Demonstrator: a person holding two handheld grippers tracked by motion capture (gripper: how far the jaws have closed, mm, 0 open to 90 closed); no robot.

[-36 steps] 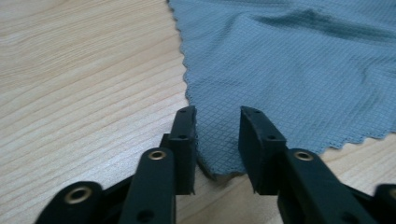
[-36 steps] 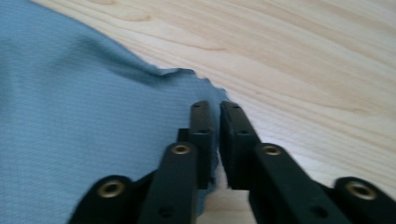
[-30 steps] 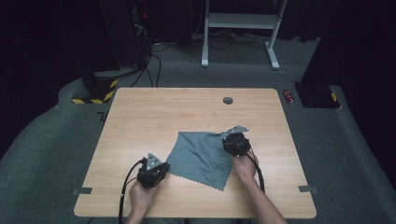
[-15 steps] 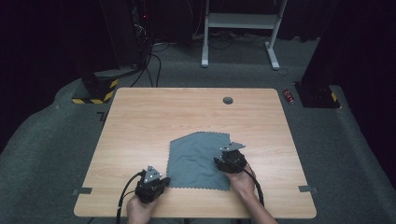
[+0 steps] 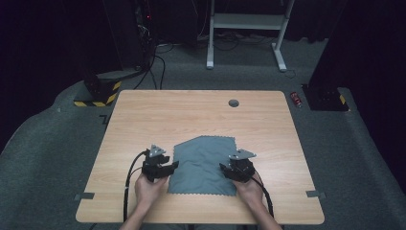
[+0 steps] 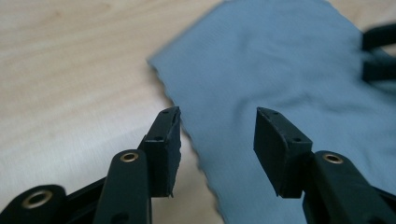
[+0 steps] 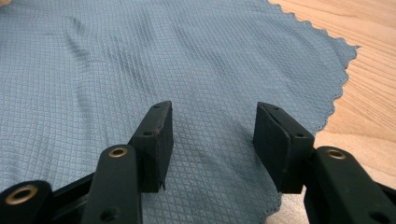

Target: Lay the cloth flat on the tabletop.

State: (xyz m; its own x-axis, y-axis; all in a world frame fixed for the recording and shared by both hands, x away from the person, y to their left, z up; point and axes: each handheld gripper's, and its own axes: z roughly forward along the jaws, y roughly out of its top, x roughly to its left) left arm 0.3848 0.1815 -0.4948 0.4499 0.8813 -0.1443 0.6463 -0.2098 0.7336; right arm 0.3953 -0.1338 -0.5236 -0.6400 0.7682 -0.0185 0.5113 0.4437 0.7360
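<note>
Grey-blue cloth (image 5: 203, 165) flat on table (image 5: 191, 115) | both tongs open, nothing gripped

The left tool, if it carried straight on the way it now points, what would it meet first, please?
Most likely the grey-blue cloth: the left tool stands open over its scalloped edge, nothing gripped, its jaws having just been opening. Farther along lies the right tool, though depth is unclear.

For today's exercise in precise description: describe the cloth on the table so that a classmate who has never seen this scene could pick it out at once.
Find the light wooden table and look at its near half, in front of the person's hands. The cloth lies flat there, between the left gripper and the right gripper. It is the one soft thing: blue-grey, diamond-textured, with zigzag-cut edges.
</note>
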